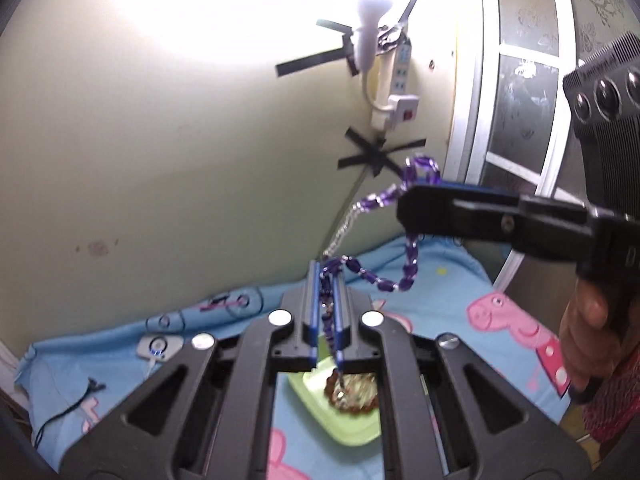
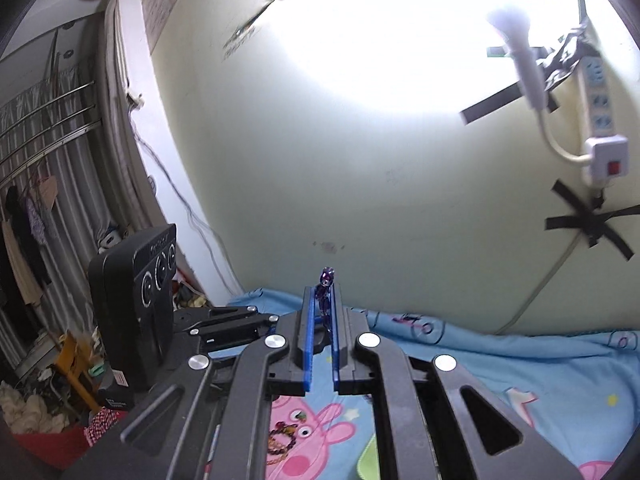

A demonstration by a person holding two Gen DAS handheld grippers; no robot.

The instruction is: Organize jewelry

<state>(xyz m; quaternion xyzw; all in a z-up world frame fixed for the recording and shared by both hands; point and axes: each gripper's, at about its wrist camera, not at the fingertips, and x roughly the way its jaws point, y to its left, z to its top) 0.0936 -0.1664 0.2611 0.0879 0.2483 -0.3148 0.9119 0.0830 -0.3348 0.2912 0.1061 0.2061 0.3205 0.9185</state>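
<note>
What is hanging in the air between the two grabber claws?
A purple bead necklace sags between the left gripper and right gripper, both clamped on it, in the left wrist view.

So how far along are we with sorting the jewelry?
Done: one brown bead bracelet lies in the green tray. In hand: the purple necklace hangs in the air, pinched by both the left hand-held gripper and the right hand-held gripper. Left: a dark bracelet lies on the blue sheet.

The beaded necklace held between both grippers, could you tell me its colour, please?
Purple beads on a silver chain, clearest in the left wrist view.
</note>
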